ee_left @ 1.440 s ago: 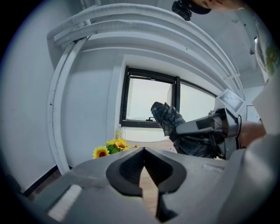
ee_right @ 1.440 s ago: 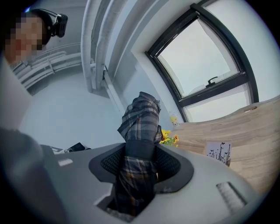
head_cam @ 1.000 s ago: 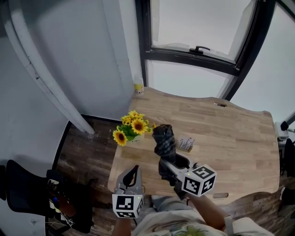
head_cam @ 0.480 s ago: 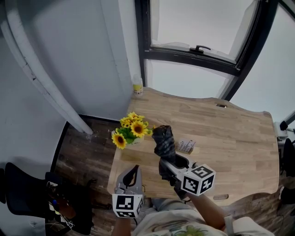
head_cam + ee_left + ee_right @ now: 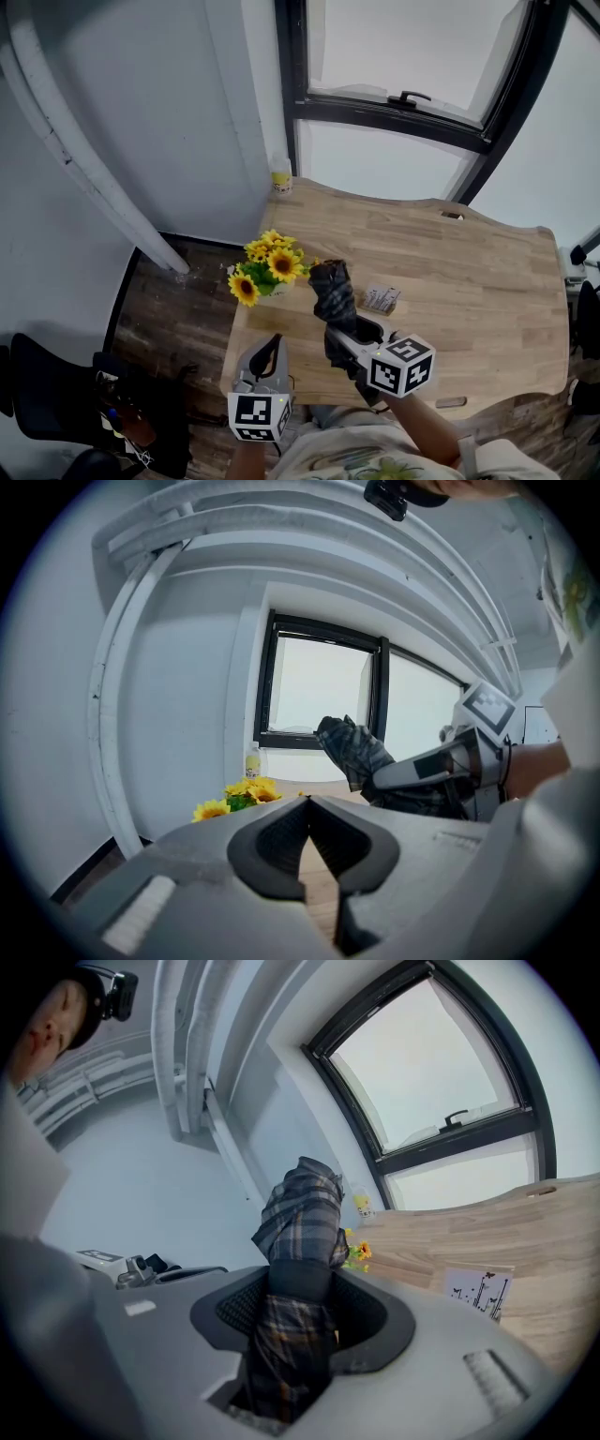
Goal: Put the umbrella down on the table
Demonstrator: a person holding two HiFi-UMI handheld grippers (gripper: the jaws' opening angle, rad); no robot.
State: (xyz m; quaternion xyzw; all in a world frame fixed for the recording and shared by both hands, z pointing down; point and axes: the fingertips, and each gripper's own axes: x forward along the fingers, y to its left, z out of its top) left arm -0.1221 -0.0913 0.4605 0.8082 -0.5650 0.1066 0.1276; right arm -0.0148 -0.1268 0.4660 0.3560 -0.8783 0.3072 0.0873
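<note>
Holds the folded plaid umbrella (image 5: 298,1222) by its middle in the right gripper (image 5: 298,1309), jaws partway open and pressed on the fabric from both sides. Carries it tilted, free end raised and pointing ahead, over the near left part of the wooden desk (image 5: 469,272), not resting on it. Hangs near the sunflowers (image 5: 267,264) on one side and a small printed card (image 5: 380,298) on the other. Shows the left gripper (image 5: 307,803) by the desk's near edge, jaws closed tip to tip, nothing between them, apart from the umbrella.
</note>
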